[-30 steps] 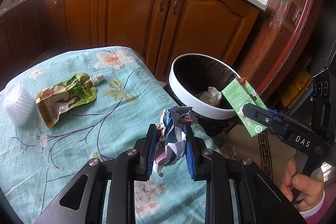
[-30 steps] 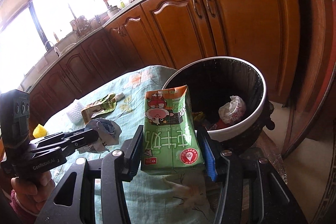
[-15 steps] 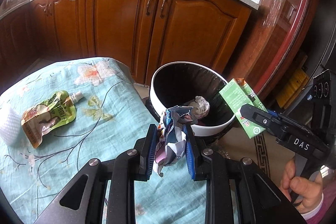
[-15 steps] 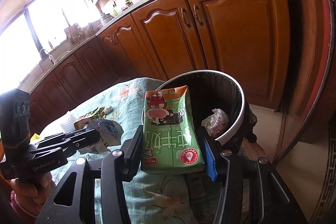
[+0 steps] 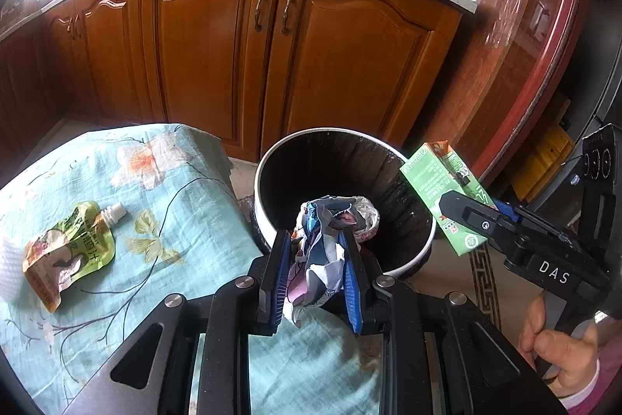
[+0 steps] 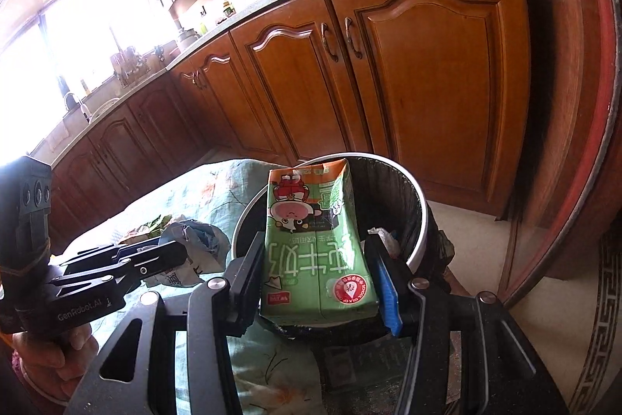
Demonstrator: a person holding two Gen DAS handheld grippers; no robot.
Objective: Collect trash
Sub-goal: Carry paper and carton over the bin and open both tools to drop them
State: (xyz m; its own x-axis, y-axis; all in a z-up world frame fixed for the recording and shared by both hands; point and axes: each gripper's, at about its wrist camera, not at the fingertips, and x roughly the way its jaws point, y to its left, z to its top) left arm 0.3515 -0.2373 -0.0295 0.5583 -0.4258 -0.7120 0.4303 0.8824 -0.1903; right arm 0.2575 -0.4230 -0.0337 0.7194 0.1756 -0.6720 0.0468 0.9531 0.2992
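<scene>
1. Both grippers have moved closer to the trash bin [image 5: 412,261], whose mouth now lies just ahead of each pair of jaws.
2. Left gripper [image 5: 317,259]: jaws pinch a crumpled wrapper [image 5: 326,240], its top over the bin's near rim.
3. Right gripper [image 6: 317,273]: jaws clamp a green milk carton [image 6: 315,244], upright, in front of the bin opening.
4. A green pouch [image 5: 70,251] lies on the floral cloth [image 5: 175,220], well left of the left jaws.
5. Crumpled white trash [image 6: 383,238] sits inside the bin.

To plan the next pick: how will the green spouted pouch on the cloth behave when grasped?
The pouch lies flat and creased, so it is probably nearly empty, light and floppy. Its glossy film may slip; the stiff white spout looks a firmer hold.
</scene>
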